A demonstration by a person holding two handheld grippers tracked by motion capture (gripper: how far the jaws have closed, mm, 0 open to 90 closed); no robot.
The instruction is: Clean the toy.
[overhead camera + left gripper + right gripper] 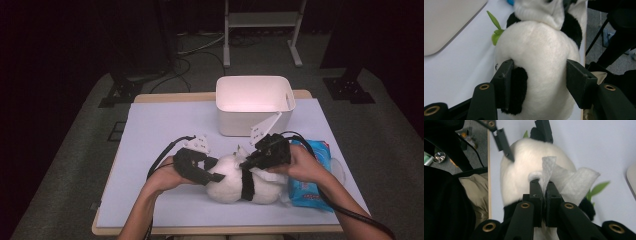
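High view: plush panda (240, 184) lies on its side near the front edge of the pale table (165, 125), between the two hands. Left gripper (212, 176) comes in from the left and clamps the toy's white body. Right gripper (246, 163) sits over the toy from the right, just above its black band.

Left gripper view, close up: both pads press into the plush, one against a black patch, the other against white fur; jaws partly closed on the panda (539, 60). A green leaf (495, 27) sticks out at the toy's side, a detail too small to make out from above.

Right gripper view: jaws pinched tight on a white wipe (560, 176), which stands up crumpled from the fingertips and lies against the panda's (524, 175) white back. The other gripper's jaws show farther off, on the toy's far end. The wipe is barely readable in the high view.

Containers: white bin (254, 104) at the back of the table, well apart from the toy; what its inside holds I cannot tell. Blue wipe pack (312, 177) lies flat just right of the panda, under the right forearm.
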